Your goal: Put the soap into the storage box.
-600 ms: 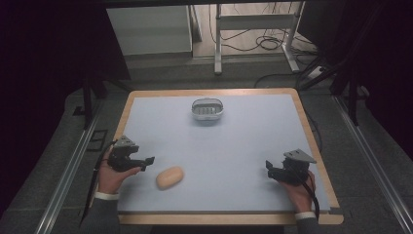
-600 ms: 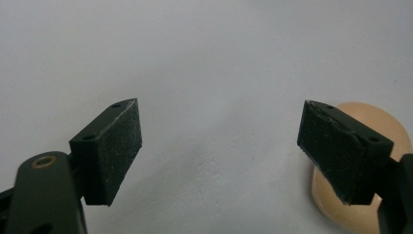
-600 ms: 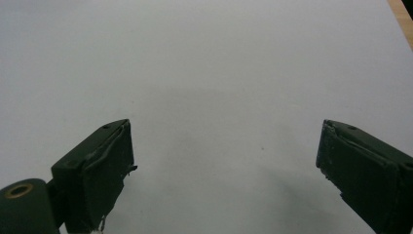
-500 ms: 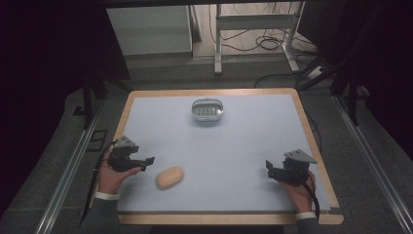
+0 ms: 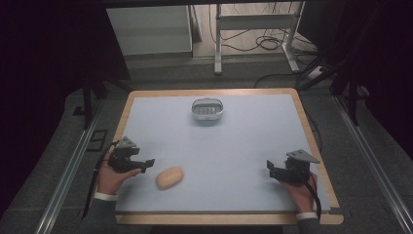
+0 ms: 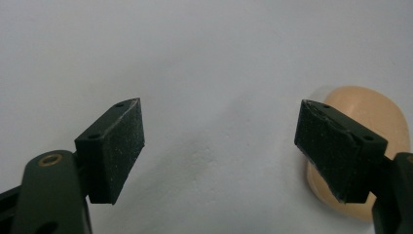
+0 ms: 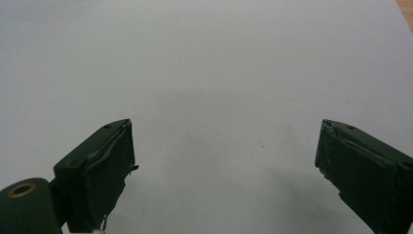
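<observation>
Approaching phase, by the look of it: left gripper [image 5: 139, 165] sits near the table's front-left, jaws spread wide and empty, with the smooth tan oval bread-roll-shaped object [image 5: 170, 177] lying flat on the pale blue-grey tabletop [image 5: 253, 141] just beside it, toward the table's middle. From the left gripper view, the left gripper [image 6: 219, 141] is not yet lined up: the roll [image 6: 375, 122] shows partly behind one black jaw pad at the picture's right edge and not in the gap between the pads, which holds only bare table. No contact visible between pad and roll. Right gripper [image 5: 272, 170] is held near the front-right, well apart from the roll, jaws likewise wide apart with nothing between them; the right gripper view shows the right gripper [image 7: 224, 161] over bare tabletop. Farther back, a small oval grey mesh basket [image 5: 207, 110] stands near the far edge, about centre, well apart from both grippers; whether it holds anything can't be told at this size. Judgement: the step in hand is the reach for the roll, grasp not started. Next move calls for shifting the left gripper sideways toward the roll so it sits centred between the pads, lowering the pads to straddle its short axis, then closing gently, since it looks soft and rounded and could squirt out or dent. Basket is the likely drop target, but that's a guess.
</observation>
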A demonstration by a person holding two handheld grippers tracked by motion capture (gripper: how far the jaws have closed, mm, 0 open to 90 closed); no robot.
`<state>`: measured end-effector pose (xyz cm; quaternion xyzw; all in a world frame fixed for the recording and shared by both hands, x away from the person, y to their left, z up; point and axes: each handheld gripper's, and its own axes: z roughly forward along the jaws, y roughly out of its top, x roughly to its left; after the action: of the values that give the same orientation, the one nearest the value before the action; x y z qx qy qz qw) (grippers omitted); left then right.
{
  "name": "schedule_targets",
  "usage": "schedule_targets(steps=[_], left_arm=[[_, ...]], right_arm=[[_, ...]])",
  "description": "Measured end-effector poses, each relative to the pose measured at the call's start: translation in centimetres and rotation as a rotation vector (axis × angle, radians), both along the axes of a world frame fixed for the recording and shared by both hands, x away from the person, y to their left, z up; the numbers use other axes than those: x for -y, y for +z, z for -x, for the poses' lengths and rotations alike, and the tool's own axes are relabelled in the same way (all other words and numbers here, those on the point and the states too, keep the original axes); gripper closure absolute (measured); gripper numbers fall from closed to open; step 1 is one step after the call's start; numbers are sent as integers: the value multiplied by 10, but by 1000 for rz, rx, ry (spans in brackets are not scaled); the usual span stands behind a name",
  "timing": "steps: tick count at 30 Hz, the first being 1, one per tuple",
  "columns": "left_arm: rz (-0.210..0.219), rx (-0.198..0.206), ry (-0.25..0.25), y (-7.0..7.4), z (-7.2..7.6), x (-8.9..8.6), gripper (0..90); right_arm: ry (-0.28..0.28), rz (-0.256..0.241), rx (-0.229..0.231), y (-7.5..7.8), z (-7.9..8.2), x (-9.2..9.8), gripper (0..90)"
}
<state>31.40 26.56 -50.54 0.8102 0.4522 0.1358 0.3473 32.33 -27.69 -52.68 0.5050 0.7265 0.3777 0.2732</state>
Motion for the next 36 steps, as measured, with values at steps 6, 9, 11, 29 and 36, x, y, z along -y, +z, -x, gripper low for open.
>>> schedule_targets(steps=[6,9,11,29,36], left_arm=[[-38,-23,-55,11,-1,7,187],[-45,-28,-78,17,-3,11,190],[-54,-34,-92,21,-4,14,191],[-110,-89,-209,21,-1,47,193],[-137,-110,-249,17,1,61,188]], right_arm=[[2,0,1,0,1,0,79],[3,7,4,0,1,0,83],[3,9,4,0,1,-1,83],[-3,7,-3,0,1,0,92],[-1,19,-4,-1,1,-1,94]])
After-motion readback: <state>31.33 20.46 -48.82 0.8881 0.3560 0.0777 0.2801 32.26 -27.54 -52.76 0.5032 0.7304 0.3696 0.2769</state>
